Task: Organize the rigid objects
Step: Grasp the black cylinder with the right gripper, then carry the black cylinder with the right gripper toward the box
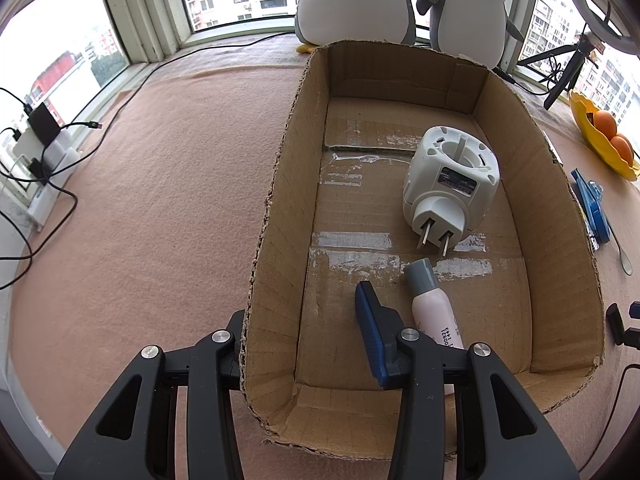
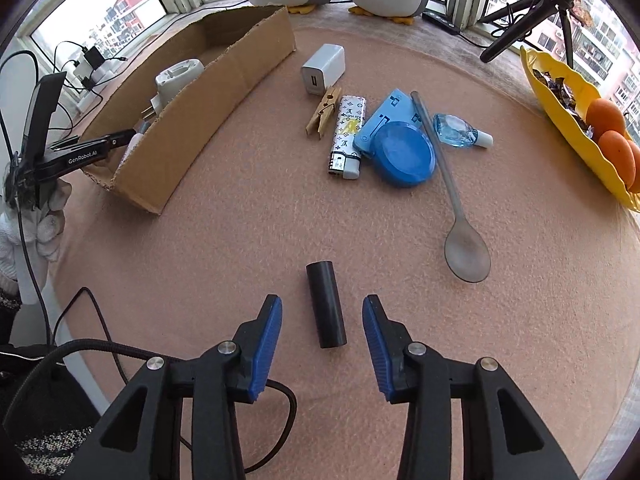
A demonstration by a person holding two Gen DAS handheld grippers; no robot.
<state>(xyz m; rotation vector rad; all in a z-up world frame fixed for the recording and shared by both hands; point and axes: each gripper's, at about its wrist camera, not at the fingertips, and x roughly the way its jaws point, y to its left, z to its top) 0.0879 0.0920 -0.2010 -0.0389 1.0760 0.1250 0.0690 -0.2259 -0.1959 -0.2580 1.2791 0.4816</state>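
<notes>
While left gripper clamps box wall, right gripper open around matte black cylinder.

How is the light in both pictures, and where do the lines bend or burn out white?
Left wrist view: soft daylight, windows overexposed, cardboard box walls bowed by fisheye, corners vignetted. Right wrist view: even light, faint shadow beside the black cylinder, tablecloth edge curved, everything sharp.

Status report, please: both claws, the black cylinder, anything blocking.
Left claw clamped on cardboard box wall. Right claw open, straddling black cylinder, pads clear. Nothing in the way.
</notes>
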